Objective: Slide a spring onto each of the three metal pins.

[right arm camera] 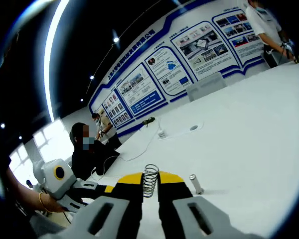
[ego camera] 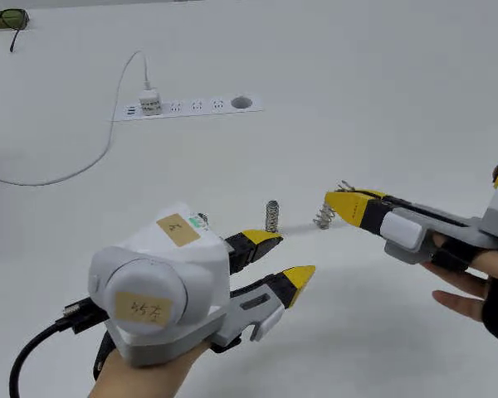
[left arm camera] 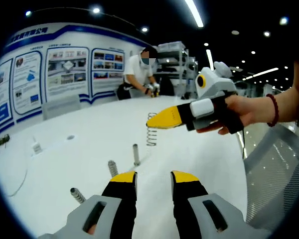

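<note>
The left gripper (ego camera: 286, 255) has a bulky housing that covers the table behind its jaws. A greenish speck (ego camera: 201, 220) peeking past the housing's far edge is too small to name. The spring (ego camera: 324, 218) is half buried between the jaws of the right gripper (ego camera: 338, 207), whose rear runs off the frame. In the left gripper view, just ahead of its jaws, the middle pin (left arm camera: 112, 168) and nearest pin (left arm camera: 77, 195) are blurred — coils or bare thread, unclear. Glasses (ego camera: 2, 20), far beyond both grippers, are cropped by the corner.
</note>
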Demonstrator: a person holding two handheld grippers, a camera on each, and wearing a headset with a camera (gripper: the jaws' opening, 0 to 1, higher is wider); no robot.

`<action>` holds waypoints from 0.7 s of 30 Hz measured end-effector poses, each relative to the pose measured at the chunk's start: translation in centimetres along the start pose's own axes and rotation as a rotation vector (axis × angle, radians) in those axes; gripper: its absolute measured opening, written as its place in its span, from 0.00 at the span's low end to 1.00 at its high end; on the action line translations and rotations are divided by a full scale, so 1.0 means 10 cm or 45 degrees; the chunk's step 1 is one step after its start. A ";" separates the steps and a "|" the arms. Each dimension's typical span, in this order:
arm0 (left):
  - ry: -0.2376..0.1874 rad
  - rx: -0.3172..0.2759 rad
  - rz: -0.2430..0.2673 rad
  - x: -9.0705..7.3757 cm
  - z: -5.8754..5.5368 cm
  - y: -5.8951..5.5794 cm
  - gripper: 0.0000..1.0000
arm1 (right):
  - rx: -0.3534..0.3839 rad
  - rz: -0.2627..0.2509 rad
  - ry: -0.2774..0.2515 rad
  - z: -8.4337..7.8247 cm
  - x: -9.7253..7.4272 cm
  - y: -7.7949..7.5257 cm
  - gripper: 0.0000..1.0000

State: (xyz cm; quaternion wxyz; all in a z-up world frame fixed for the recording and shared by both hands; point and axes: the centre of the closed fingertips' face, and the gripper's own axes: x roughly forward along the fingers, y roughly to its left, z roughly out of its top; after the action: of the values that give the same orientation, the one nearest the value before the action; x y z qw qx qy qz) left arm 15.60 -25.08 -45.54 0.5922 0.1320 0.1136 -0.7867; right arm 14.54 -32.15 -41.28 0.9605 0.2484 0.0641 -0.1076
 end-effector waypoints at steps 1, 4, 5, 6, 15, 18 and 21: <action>0.007 -0.001 0.013 -0.01 -0.01 0.02 0.29 | -0.029 -0.013 -0.003 0.02 0.00 -0.03 0.11; 0.023 -0.028 0.040 -0.05 -0.04 0.07 0.35 | -0.106 -0.044 0.003 0.08 0.03 -0.09 0.12; 0.028 -0.028 0.062 -0.07 -0.05 0.10 0.36 | -0.176 -0.076 0.014 0.10 0.04 -0.14 0.12; 0.031 -0.028 0.072 -0.09 -0.06 0.12 0.38 | -0.230 -0.084 0.019 0.11 0.05 -0.16 0.12; 0.053 -0.051 0.153 -0.20 -0.14 0.24 0.52 | -0.475 -0.133 0.084 0.12 0.21 -0.28 0.12; 0.055 -0.063 0.167 -0.23 -0.16 0.26 0.56 | -0.508 -0.141 0.103 0.09 0.26 -0.32 0.12; 0.057 -0.067 0.183 -0.25 -0.17 0.29 0.59 | -0.551 -0.155 0.123 0.06 0.29 -0.36 0.12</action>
State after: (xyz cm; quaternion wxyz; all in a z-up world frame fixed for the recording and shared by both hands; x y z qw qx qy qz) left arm 19.15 -23.06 -46.31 0.6477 0.1419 0.1377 -0.7358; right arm 16.54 -36.04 -42.95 0.9790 0.0372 0.1464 -0.1371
